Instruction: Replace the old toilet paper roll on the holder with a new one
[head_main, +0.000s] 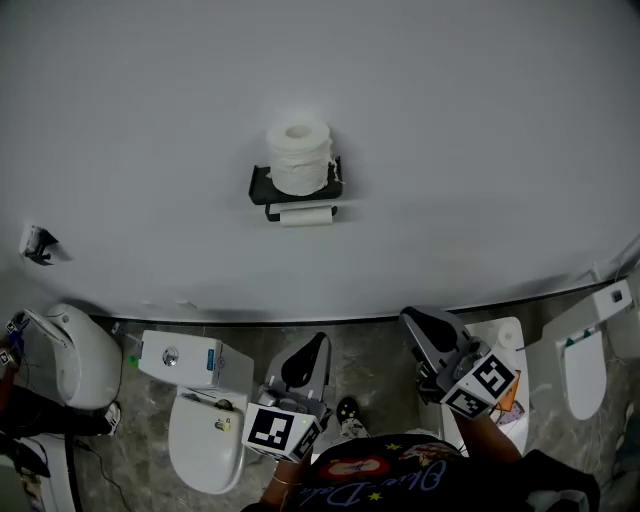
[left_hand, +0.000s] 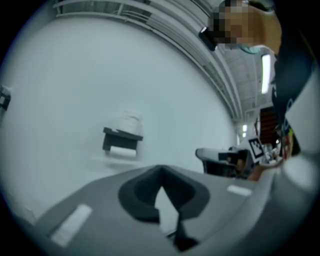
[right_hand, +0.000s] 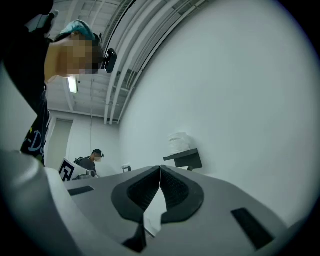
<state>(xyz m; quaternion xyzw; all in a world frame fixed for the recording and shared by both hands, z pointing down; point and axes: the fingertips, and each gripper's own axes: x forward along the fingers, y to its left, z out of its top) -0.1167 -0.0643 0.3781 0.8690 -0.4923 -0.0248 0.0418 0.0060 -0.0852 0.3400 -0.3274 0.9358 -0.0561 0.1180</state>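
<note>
A black wall holder (head_main: 262, 185) carries a full white toilet paper roll (head_main: 299, 157) standing on its top shelf. A thinner old roll (head_main: 305, 215) hangs on the bar beneath. Both of my grippers are low and well short of the wall. My left gripper (head_main: 320, 340) is shut with nothing in it and sits below the holder. My right gripper (head_main: 408, 318) is also shut and empty, lower right of the holder. The left gripper view shows the holder (left_hand: 122, 136) and hanging roll (left_hand: 122, 151) beyond the left gripper (left_hand: 161, 170). In the right gripper view the right gripper (right_hand: 160, 169) faces the holder (right_hand: 186, 159).
Several white toilets stand on the floor along the wall base: one under my left gripper (head_main: 205, 430), one at far left (head_main: 70, 350), others at right (head_main: 585, 365). A small fitting (head_main: 38, 243) sticks out of the wall at left. A person (right_hand: 92, 160) stands far off.
</note>
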